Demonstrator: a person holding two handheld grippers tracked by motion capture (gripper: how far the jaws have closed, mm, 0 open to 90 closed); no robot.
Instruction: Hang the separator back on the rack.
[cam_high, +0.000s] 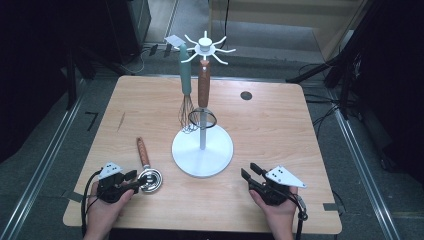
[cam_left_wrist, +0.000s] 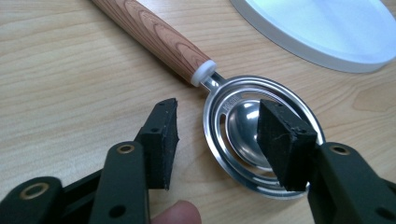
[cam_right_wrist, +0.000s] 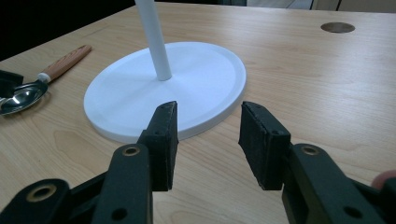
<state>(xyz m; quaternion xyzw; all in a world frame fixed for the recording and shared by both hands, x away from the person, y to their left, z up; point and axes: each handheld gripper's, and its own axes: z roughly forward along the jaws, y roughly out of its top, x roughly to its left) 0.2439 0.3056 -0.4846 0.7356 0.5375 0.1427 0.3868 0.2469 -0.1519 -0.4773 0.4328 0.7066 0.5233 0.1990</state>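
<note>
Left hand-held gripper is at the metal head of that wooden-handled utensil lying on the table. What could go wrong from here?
1. The left hand-held gripper stands open with one pad over the egg separator's thin metal rim. A grip there may slip or tip the long wooden handle.
2. The white stand's base lies close by. A swinging handle could knock it.
3. The whisk and strainer hang on the stand. A bump might shake them off.

- Egg separator (cam_high: 147, 172) — a shiny slotted metal cup on a wood-grain handle with a white collar, lying flat on the table in the lower left of the high view.
- Its handle (cam_left_wrist: 154, 35) runs toward the upper left of the left gripper view; the cup (cam_left_wrist: 247, 135) sits at centre right — hollow side up.
</note>
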